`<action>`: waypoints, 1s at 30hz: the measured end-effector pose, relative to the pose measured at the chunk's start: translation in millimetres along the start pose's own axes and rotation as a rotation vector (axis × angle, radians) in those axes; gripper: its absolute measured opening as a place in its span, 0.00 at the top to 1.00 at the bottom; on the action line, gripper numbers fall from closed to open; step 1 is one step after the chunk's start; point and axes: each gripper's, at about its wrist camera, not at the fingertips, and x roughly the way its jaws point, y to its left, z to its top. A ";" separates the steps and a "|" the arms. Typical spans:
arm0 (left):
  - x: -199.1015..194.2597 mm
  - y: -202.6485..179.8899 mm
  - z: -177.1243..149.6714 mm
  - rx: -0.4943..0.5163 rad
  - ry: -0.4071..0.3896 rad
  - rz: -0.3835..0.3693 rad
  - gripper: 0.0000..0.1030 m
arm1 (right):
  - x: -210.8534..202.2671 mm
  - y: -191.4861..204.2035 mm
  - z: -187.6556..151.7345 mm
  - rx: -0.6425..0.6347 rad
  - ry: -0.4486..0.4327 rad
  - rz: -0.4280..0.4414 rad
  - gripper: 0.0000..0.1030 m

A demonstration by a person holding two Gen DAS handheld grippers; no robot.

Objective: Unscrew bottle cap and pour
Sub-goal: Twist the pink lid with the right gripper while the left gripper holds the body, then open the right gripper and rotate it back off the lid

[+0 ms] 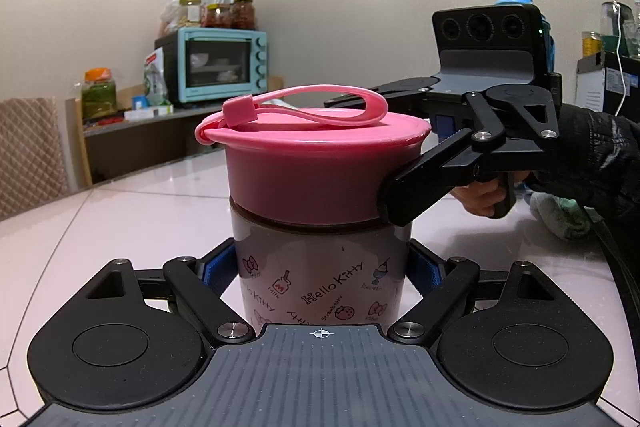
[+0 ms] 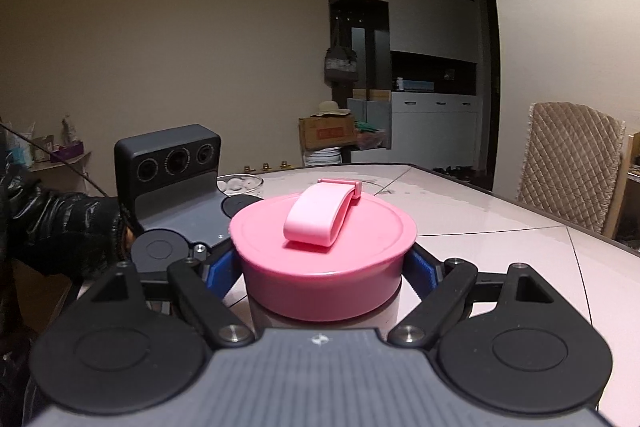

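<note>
A pale Hello Kitty bottle (image 1: 320, 279) stands upright on the white table (image 1: 132, 223). It carries a wide pink cap (image 1: 320, 167) with a pink loop strap (image 1: 320, 107) on top. My left gripper (image 1: 322, 267) is shut on the bottle's body, blue pads on both sides. My right gripper (image 2: 324, 271) is shut on the pink cap (image 2: 322, 259), blue pads against its rim; it shows in the left wrist view coming from the right, one black finger (image 1: 424, 183) on the cap's side. The left gripper's body (image 2: 168, 187) shows beyond the cap in the right wrist view.
A teal toaster oven (image 1: 216, 67) with jars on top sits on a shelf behind. A greenish cloth (image 1: 560, 215) lies on the table at right. A glass dish (image 2: 240, 183) sits on the far table. A quilted chair (image 2: 568, 163) stands at the table's right side.
</note>
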 end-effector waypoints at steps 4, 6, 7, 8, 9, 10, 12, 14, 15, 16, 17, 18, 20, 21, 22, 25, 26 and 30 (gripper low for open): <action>0.0 -0.1 0.2 0.000 0.000 0.000 0.13 | -1.2 -1.0 0.4 -0.001 0.001 0.002 0.17; -0.1 -0.2 0.1 0.000 0.000 -0.001 0.13 | 5.2 0.3 4.8 -0.002 -0.004 -0.002 0.17; -0.1 -0.7 0.2 0.000 0.001 0.000 0.13 | 4.3 1.1 4.8 0.000 -0.005 -0.007 0.17; -0.1 -1.2 0.2 0.000 0.001 0.000 0.13 | 3.8 3.1 5.3 0.006 -0.006 -0.017 0.17; -0.1 -1.4 0.2 0.000 0.001 0.000 0.13 | 3.1 4.5 5.3 0.014 -0.006 -0.025 0.15; 0.0 -1.4 0.2 0.000 0.001 0.000 0.13 | 2.3 5.4 4.8 0.020 -0.004 -0.031 0.09; -0.2 -2.1 -0.1 0.000 0.001 0.000 0.13 | -1.3 11.5 5.5 0.030 -0.007 -0.062 0.04; 0.2 -2.1 0.0 0.000 0.001 0.000 0.13 | -6.8 21.8 8.5 0.047 -0.014 -0.134 0.02; 0.4 -2.3 0.0 0.000 0.001 0.000 0.13 | -7.2 26.5 9.5 0.049 -0.012 -0.157 0.01; 0.7 -2.3 0.1 0.001 0.001 0.000 0.13 | -9.6 36.5 11.2 0.050 -0.008 -0.203 0.01; 1.0 -2.4 0.3 0.001 0.001 0.001 0.13 | -9.9 43.5 11.8 0.047 -0.003 -0.231 0.01; 1.2 -2.5 0.4 0.001 0.001 0.001 0.13 | -9.5 49.6 12.1 0.046 0.001 -0.257 0.01; 1.2 -1.4 0.4 0.001 0.000 0.000 0.13 | -7.6 64.5 12.6 0.058 0.008 -0.331 0.01; 1.3 -1.1 0.4 0.001 0.000 0.000 0.13 | -6.4 71.1 12.7 0.065 0.009 -0.365 0.01; 1.5 -1.1 0.3 0.001 0.000 0.000 0.13 | -5.0 75.3 12.6 0.071 0.004 -0.388 0.01; 2.1 -1.1 0.2 0.002 0.000 0.000 0.13 | 0.1 96.7 14.1 0.111 -0.023 -0.508 0.00; 2.1 -1.3 0.1 0.002 0.000 0.000 0.13 | 1.2 104.5 14.5 0.121 -0.033 -0.546 0.00; 2.9 -1.7 0.3 0.002 0.000 0.000 0.13 | 6.8 123.8 13.7 0.179 -0.055 -0.666 0.00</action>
